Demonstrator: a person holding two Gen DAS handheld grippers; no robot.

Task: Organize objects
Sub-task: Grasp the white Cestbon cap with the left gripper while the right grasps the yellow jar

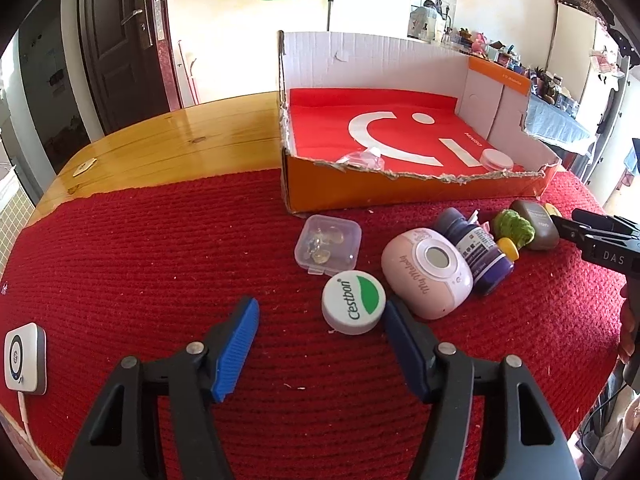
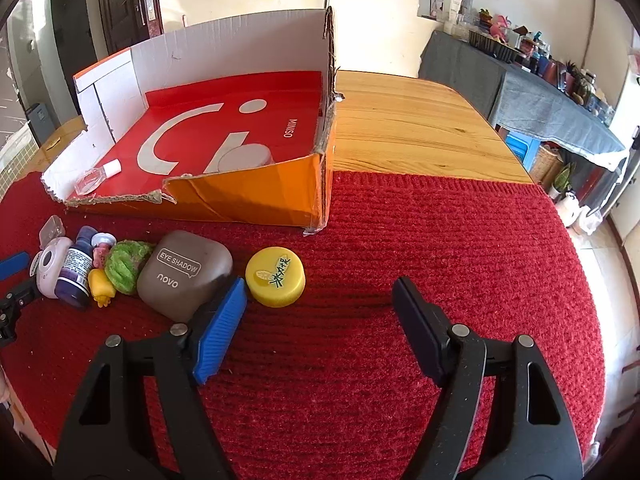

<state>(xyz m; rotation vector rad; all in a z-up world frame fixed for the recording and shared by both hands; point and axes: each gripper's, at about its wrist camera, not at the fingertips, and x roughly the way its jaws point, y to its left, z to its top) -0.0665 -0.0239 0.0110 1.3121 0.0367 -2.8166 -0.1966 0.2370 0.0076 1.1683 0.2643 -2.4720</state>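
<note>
Two grippers, the left gripper (image 1: 322, 322) near the white cap (image 1: 353, 302) and the right gripper (image 2: 320, 300) near the yellow cap (image 2: 275, 282), stand partly open and empty, because both caps lie before the cardboard box (image 2: 256, 196).

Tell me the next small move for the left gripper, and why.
Probably ease the left gripper forward so the white Cestbon cap sits between its fingers. The cap lies just beyond the open tips, nearer the dark finger, loose on the red mat, not yet in the box.
</note>
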